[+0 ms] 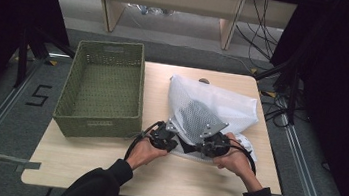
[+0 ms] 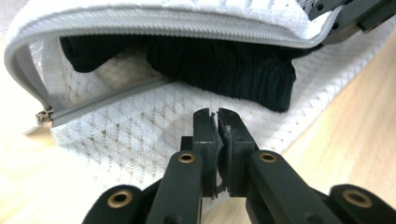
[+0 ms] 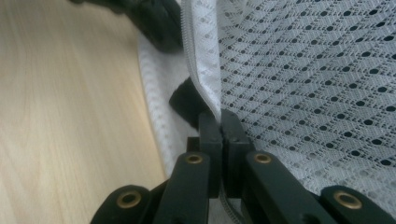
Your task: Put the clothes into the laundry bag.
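Upper zipper edge of white mesh bag (image 3: 299, 70) is pinched by right gripper (image 3: 221, 122). Left gripper (image 2: 215, 122), jaws closed (nothing between), is held just before the bag's mouth; black garment (image 2: 224, 65) lies inside.

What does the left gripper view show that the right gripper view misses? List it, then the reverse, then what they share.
Left gripper view alone: the zipper pull at the corner of the bag's open mouth, and the left gripper, jaws together with nothing clearly between them.

Right gripper view alone: the right gripper shut on the zipper edge of the bag, which it holds up.

Both: the white mesh laundry bag, the black garment inside it and the wooden table.
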The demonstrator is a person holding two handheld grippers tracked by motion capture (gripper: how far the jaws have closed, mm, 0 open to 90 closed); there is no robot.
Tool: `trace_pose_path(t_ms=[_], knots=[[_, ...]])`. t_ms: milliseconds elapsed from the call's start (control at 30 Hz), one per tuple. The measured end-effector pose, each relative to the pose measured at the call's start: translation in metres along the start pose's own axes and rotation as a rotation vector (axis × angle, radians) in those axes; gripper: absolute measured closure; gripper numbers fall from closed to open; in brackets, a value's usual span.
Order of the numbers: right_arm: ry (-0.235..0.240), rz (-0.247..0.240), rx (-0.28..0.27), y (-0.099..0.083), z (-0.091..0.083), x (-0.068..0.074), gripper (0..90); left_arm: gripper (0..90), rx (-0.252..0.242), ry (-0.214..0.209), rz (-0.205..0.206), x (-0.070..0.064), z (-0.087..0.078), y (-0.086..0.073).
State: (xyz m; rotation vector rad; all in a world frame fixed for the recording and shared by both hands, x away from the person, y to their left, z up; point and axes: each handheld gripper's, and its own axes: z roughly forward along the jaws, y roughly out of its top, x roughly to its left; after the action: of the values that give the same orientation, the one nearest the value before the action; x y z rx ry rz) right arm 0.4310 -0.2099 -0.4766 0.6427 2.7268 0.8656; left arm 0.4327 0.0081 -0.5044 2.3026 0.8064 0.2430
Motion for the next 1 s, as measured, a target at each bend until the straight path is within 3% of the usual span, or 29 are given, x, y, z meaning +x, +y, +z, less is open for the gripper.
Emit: trace_pose_path(t_ms=[133, 167, 267, 367, 400, 467, 500, 533, 567, 600, 633, 667, 700, 733, 800, 833, 900, 967, 1000], knots=[[-0.006, -0.014, 0.003, -0.003, -0.003, 0.006, 90.0, 86.7, -0.009, -0.015, -0.011, -0.008, -0.003, -0.005], [-0.007, -0.003, 0.013, -0.004, -0.003, 0.007, 90.0, 86.9, 0.001, -0.03, 0.009, -0.011, -0.004, -0.006], [0.001, -0.016, 0.012, -0.007, -0.003, 0.009, 90.0, 87.2, 0.014, -0.021, 0.036, -0.018, -0.008, -0.009], [0.004, -0.037, 0.015, -0.008, -0.003, 0.013, 90.0, 87.5, 0.004, -0.029, 0.009, -0.023, -0.008, -0.011], [0.006, -0.037, 0.017, -0.008, -0.002, 0.013, 90.0, 87.6, 0.015, -0.027, 0.033, -0.022, -0.01, -0.011], [0.0, -0.019, 0.019, -0.009, -0.002, 0.013, 89.9, 87.9, 0.013, -0.017, 0.034, -0.024, -0.009, -0.011], [-0.008, -0.038, 0.017, -0.009, 0.0, 0.012, 89.8, 88.1, 0.023, -0.025, 0.041, -0.024, -0.01, -0.01], [-0.014, -0.021, 0.02, -0.01, 0.001, 0.011, 89.8, 88.3, 0.041, -0.032, 0.075, -0.021, -0.011, -0.01], [-0.025, -0.034, 0.022, -0.01, 0.002, 0.009, 89.9, 88.3, 0.028, -0.046, 0.029, -0.022, -0.01, -0.01], [-0.041, -0.018, 0.024, -0.011, 0.003, 0.007, 90.0, 88.3, 0.056, -0.053, 0.068, -0.019, -0.012, -0.009], [-0.061, -0.01, 0.029, -0.01, 0.004, 0.006, 90.0, 88.2, 0.02, -0.054, 0.013, -0.021, -0.009, -0.01], [-0.075, -0.015, 0.031, -0.01, 0.005, 0.004, 90.0, 88.2, 0.033, -0.051, 0.038, -0.019, -0.01, -0.009], [-0.072, -0.012, 0.037, -0.01, 0.006, 0.002, 90.0, 88.2, 0.024, -0.053, 0.027, -0.021, -0.009, -0.01], [-0.089, -0.006, 0.04, -0.009, 0.007, 0.0, 90.0, 88.2, 0.045, -0.055, 0.076, -0.019, -0.011, -0.009], [-0.102, 0.001, 0.044, -0.008, 0.009, -0.004, 90.0, 88.2, 0.018, -0.045, 0.039, -0.022, -0.009, -0.01], [-0.113, 0.0, 0.039, -0.007, 0.01, -0.005, 90.0, 88.2, 0.048, -0.05, 0.091, -0.019, -0.011, -0.009], [-0.144, -0.015, 0.034, -0.007, 0.013, -0.011, 90.0, 88.2, 0.049, -0.056, 0.08, -0.019, -0.011, -0.009], [-0.146, -0.016, 0.05, -0.005, 0.013, -0.019, 90.0, 88.1, 0.055, -0.058, 0.088, -0.018, -0.012, -0.009], [-0.158, -0.005, 0.048, -0.005, 0.014, -0.021, 90.0, 88.1, 0.037, -0.056, 0.072, -0.019, -0.01, -0.01]])
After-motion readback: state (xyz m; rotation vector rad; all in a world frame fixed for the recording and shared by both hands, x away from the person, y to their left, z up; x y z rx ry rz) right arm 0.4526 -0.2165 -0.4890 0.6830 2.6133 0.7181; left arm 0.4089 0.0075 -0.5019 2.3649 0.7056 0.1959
